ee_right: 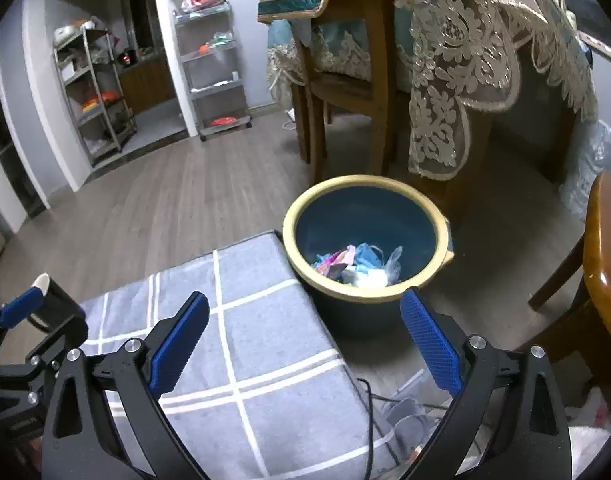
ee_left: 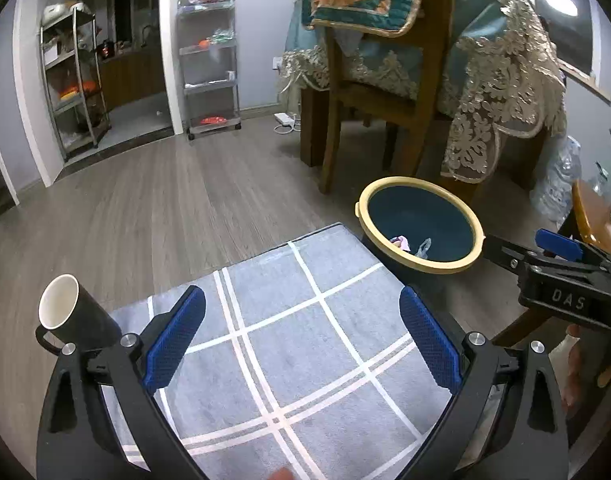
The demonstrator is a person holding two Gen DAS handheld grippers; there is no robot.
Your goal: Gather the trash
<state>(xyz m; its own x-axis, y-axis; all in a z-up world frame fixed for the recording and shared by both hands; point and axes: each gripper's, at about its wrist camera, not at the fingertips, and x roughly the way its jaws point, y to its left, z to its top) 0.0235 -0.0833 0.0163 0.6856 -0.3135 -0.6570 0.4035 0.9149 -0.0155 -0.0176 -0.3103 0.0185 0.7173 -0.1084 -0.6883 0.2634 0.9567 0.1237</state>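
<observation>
wooden flooring (ee_left: 153, 200) runs far back to the shelves, and near me a grey checked cloth (ee_left: 289, 344) covers a low surface. far right stands the lace-draped table (ee_left: 501, 80) with a chair (ee_left: 385, 92) tucked in. my trash bin (ee_right: 365, 292) sits on the floor just beside the cloth's right edge, with crumpled wrappers and plastic (ee_right: 357, 266) lying in its bottom. a black mug (ee_left: 71, 316) stands at the cloth's near-left corner. my left gripper (ee_left: 301, 336) has its jaws apart and empty; my right gripper (ee_right: 305, 338) likewise. my worry: a careless left sweep could clip that mug off the edge, and a cable (ee_right: 369, 412) trailing near the bin could snag my right fingers.
</observation>
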